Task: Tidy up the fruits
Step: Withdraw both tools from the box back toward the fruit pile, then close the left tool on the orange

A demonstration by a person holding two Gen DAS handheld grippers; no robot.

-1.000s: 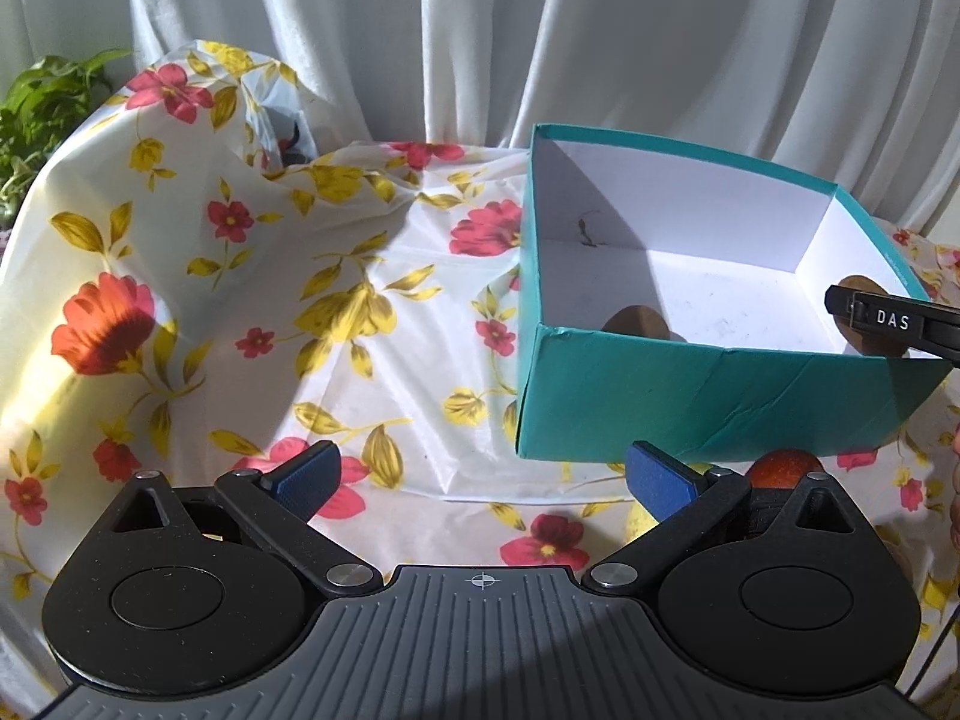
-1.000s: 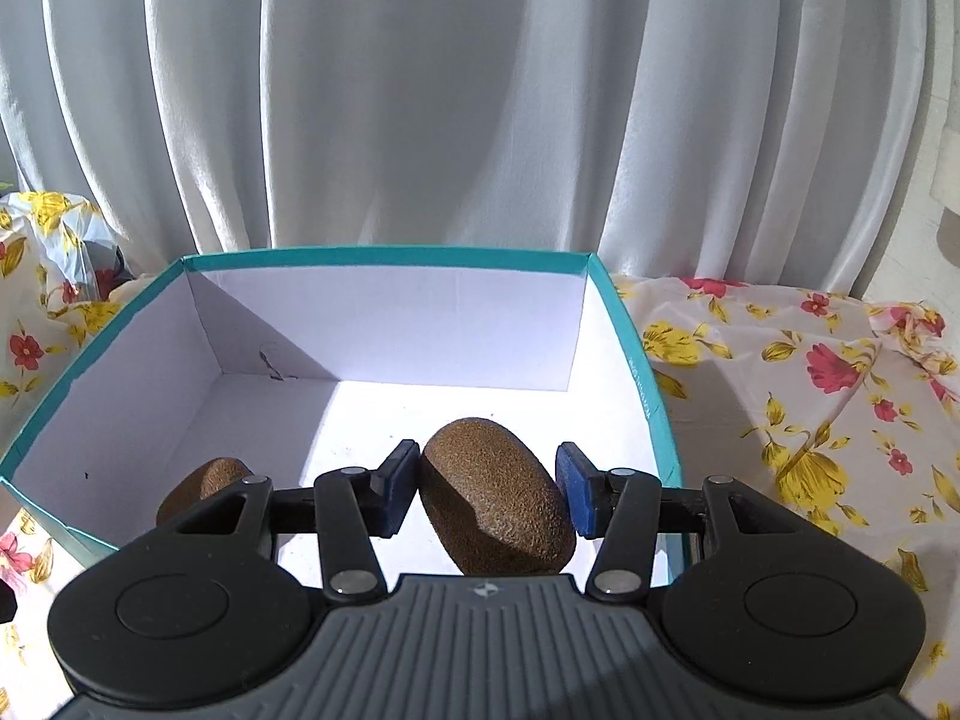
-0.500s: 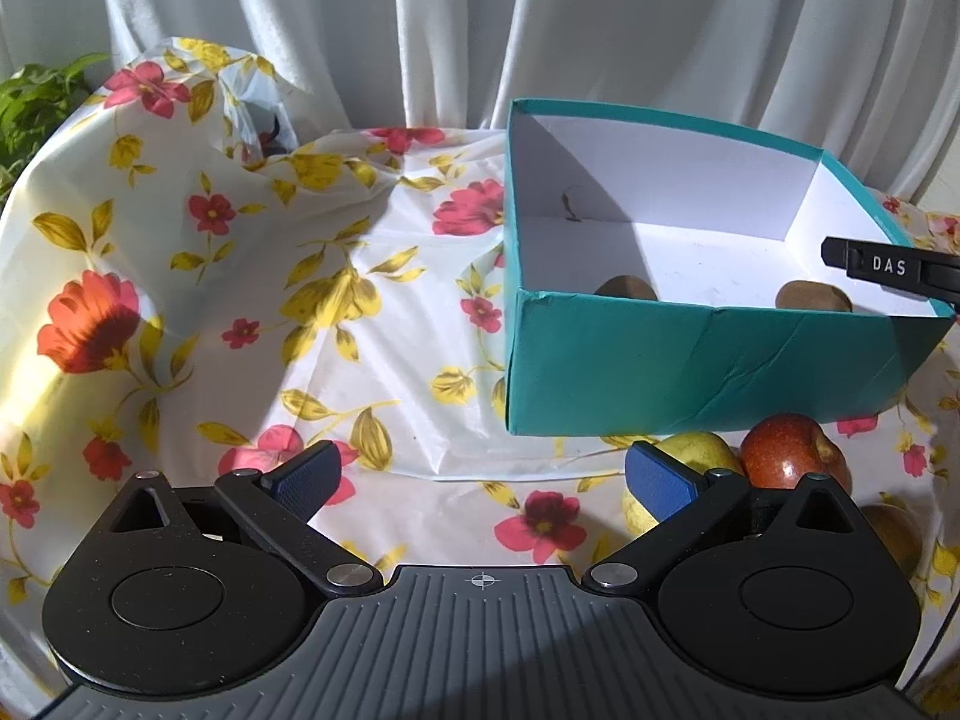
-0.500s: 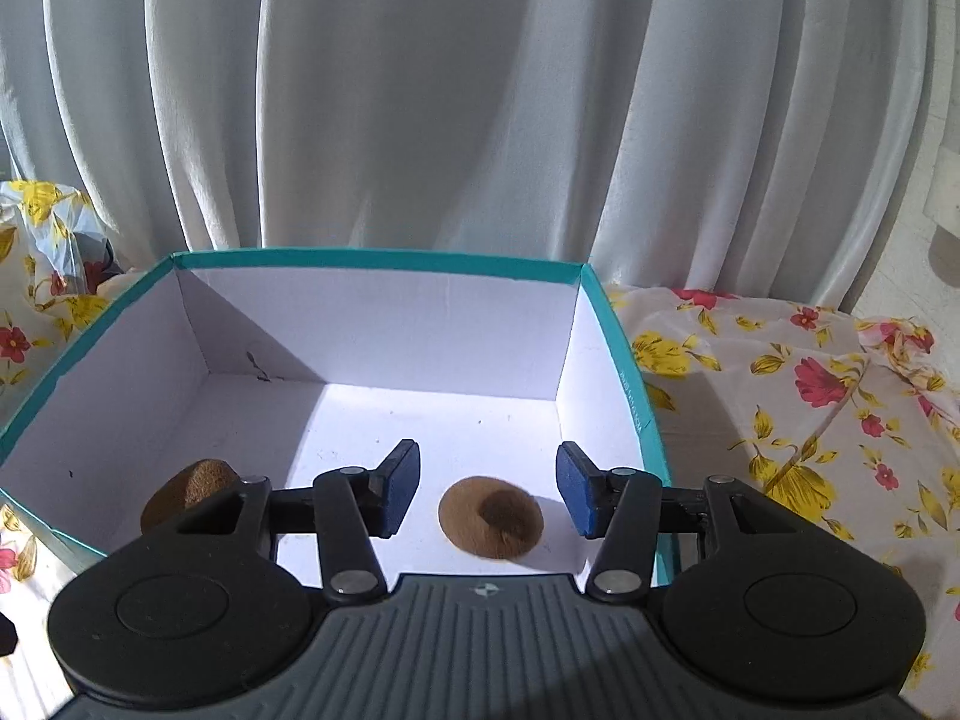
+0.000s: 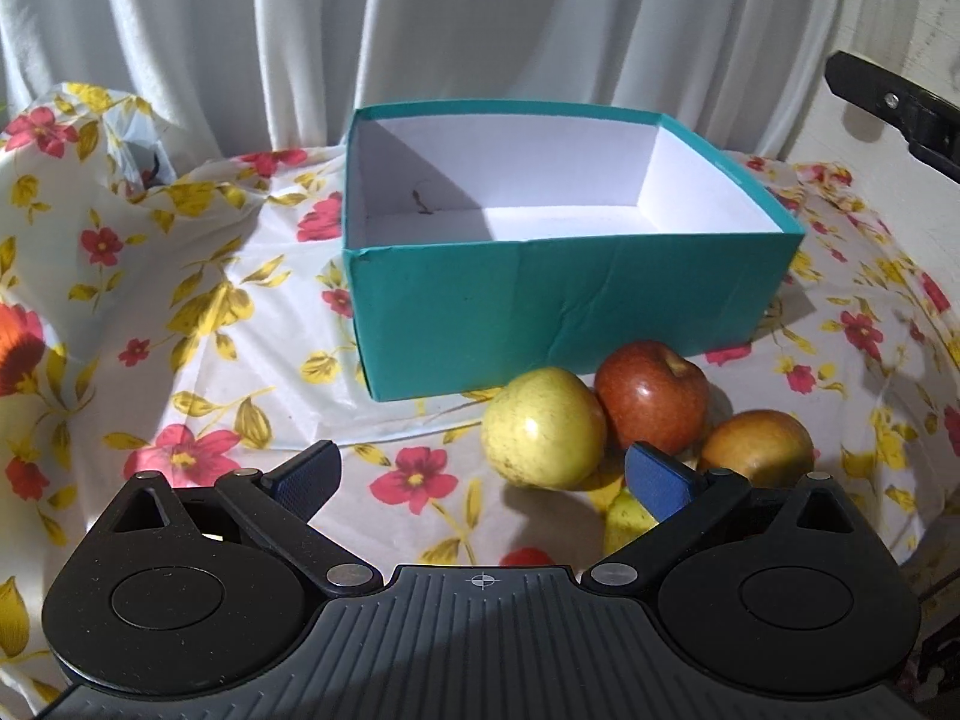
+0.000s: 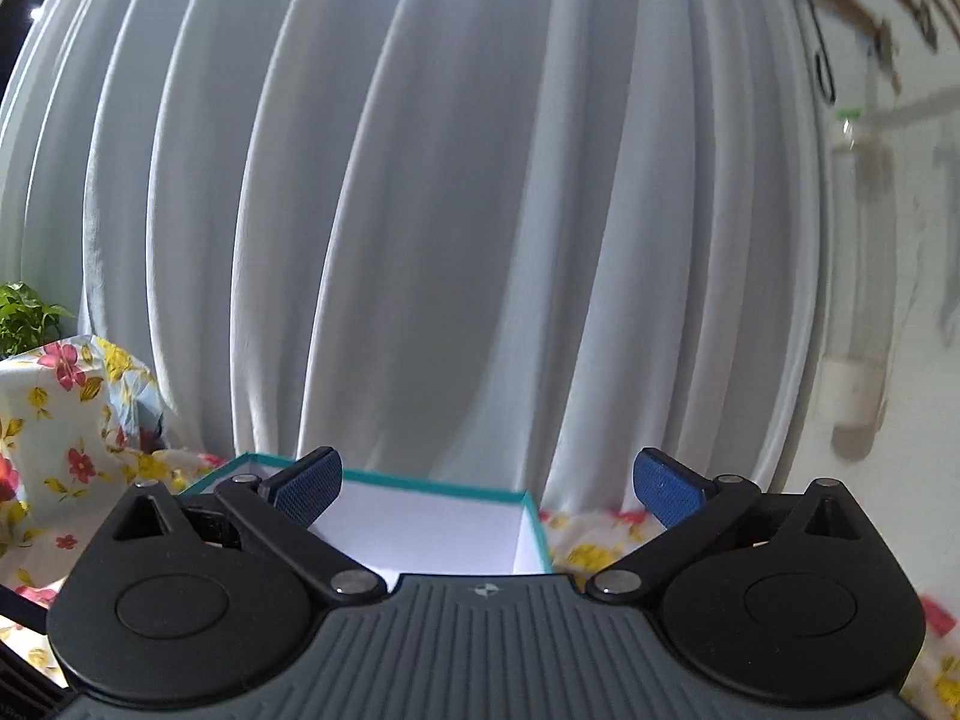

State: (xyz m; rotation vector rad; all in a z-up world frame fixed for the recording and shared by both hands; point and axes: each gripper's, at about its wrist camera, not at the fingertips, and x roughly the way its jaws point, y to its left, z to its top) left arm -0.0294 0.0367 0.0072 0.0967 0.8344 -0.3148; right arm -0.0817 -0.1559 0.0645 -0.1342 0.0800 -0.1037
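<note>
Left tool [image 5: 480, 477] hangs low over the floral cloth [image 5: 198, 324], fingers spread wide and gripping nothing. Just ahead, a yellow apple [image 5: 543, 427], a red apple [image 5: 651, 396] and an orange-red apple [image 5: 757, 447] huddle on the surface, against the teal box [image 5: 570, 312]. Right tool [image 6: 487, 489], also spread and bare, points up at the white curtain [image 6: 480, 210], box rim below.
</note>
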